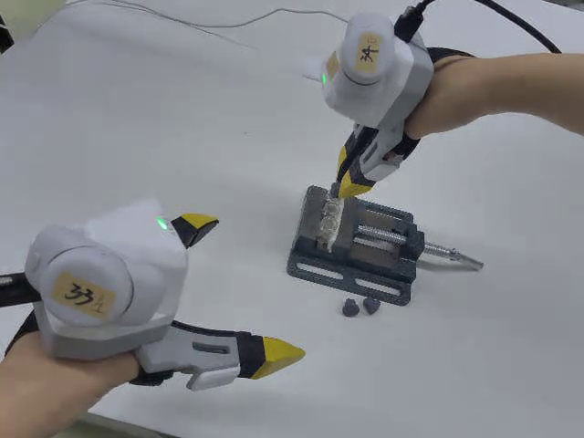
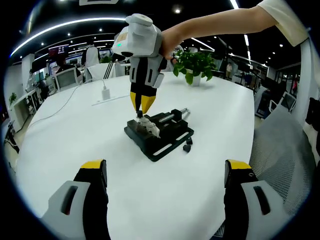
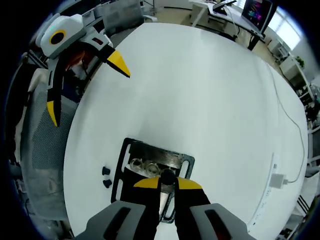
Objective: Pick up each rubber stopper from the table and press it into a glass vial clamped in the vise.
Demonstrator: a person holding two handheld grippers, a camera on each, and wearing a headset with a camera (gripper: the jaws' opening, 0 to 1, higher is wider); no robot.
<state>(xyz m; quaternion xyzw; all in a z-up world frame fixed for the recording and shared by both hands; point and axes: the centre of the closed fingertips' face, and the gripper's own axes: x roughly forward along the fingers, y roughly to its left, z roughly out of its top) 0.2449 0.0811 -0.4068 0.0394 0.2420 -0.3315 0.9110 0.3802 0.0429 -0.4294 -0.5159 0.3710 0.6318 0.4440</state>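
The right gripper points down at a dark cast-metal vise. Its yellow-tipped fingers pinch a small, dark, round rubber stopper just above the clear glass vials, which are clamped in a row in the vise. Two spare stoppers lie on the smooth white tabletop just beside the vise's base. The left gripper hovers well apart, fingers spread wide and empty.

The vials are blurred, and the right gripper with its stopper covers one mouth.
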